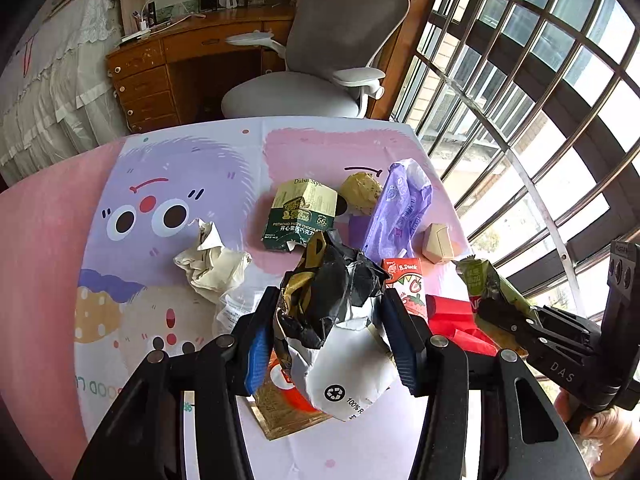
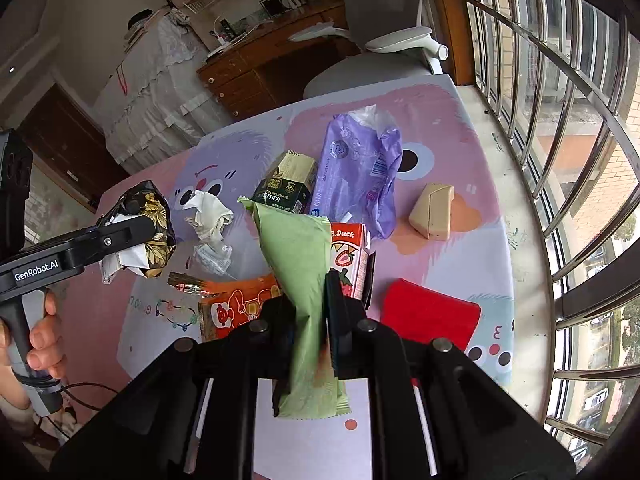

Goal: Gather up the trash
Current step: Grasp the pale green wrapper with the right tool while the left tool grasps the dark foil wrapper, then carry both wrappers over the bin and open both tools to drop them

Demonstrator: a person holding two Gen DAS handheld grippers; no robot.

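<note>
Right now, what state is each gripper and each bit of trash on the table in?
Left gripper: shut on the black and gold wrapper, lifted.
Right gripper: shut on the green wrapper, lifted.
Chocolate box: torn open, on the table.
Tissue: crumpled, lying loose.
Purple bag: crumpled, opened at the top.
Strawberry drink carton: upright.
Red paper: lying flat.

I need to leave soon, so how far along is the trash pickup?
Nothing looks binned yet. The left claw holds a crumpled black-and-gold wrapper; the right claw holds a green wrapper. The purple plastic bag, chocolate box and crumpled white tissue remain.
</note>
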